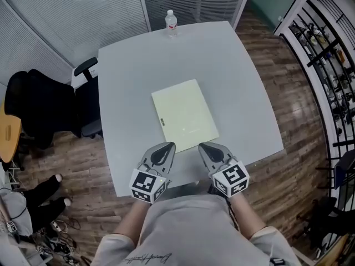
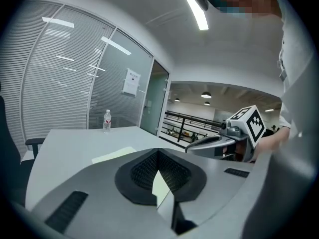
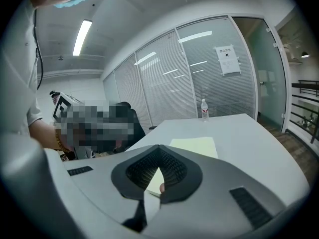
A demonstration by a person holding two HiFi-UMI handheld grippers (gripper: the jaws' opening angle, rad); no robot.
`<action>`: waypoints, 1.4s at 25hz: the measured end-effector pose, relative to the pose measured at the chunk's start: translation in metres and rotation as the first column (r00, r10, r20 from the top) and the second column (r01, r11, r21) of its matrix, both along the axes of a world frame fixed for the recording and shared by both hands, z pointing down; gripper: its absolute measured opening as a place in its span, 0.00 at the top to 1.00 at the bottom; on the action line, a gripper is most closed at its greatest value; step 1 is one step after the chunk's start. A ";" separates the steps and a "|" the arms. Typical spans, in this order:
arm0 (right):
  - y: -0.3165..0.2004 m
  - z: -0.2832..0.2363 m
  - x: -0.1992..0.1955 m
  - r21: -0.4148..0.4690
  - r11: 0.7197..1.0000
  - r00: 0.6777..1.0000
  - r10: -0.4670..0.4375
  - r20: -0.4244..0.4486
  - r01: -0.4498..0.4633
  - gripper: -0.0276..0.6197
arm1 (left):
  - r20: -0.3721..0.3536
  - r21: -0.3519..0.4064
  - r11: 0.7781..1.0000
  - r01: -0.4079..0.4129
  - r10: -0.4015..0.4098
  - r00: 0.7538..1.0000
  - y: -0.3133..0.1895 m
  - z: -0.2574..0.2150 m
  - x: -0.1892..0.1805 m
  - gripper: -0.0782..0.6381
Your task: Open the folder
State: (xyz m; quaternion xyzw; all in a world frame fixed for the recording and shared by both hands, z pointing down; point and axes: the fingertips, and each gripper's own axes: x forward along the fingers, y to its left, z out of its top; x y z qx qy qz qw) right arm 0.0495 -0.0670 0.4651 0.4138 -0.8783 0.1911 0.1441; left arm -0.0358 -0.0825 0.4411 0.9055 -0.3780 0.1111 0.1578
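A pale yellow-green folder (image 1: 184,116) lies shut and flat in the middle of the grey table (image 1: 233,65). My left gripper (image 1: 161,151) hovers over the table's near edge, just short of the folder's near left corner, jaws together and empty. Beside it, my right gripper (image 1: 207,149) sits near the folder's near right corner, also shut with nothing in it. In the left gripper view the folder (image 2: 113,155) lies ahead of the closed tips (image 2: 158,152). The right gripper view shows the folder (image 3: 194,147) beyond its closed tips (image 3: 159,148).
A clear water bottle (image 1: 171,23) stands at the table's far edge. A black office chair (image 1: 50,110) is at the table's left. Glass walls with blinds are behind, and a black rack (image 1: 327,54) stands at the right over wood floor.
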 end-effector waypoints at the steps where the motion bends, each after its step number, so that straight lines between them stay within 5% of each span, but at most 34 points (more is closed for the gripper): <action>1: -0.001 0.001 -0.001 0.001 1.000 1.000 -0.005 -0.005 0.005 0.93 | 0.001 -0.002 1.000 0.002 -0.002 1.000 -0.001 0.002 -0.002 0.88; 11: -0.008 0.042 -0.020 -0.011 0.995 0.991 -0.103 -0.082 0.102 0.93 | 0.018 -0.007 1.000 0.014 -0.014 1.000 -0.007 0.042 -0.005 0.88; 26: -0.005 0.116 -0.040 -0.103 0.972 0.962 -0.224 -0.157 0.209 0.93 | 0.079 -0.111 0.992 0.051 -0.042 0.996 0.001 0.117 -0.024 0.88; 31: 0.003 0.133 -0.052 -0.130 0.952 0.929 -0.299 -0.220 0.275 0.92 | 0.094 -0.129 0.990 0.054 -0.042 0.995 0.005 0.129 -0.025 0.88; 35: 0.011 0.150 -0.057 -0.106 0.932 0.854 -0.361 -0.374 0.348 0.70 | 0.093 -0.138 0.989 0.058 -0.045 0.995 0.008 0.133 -0.026 0.88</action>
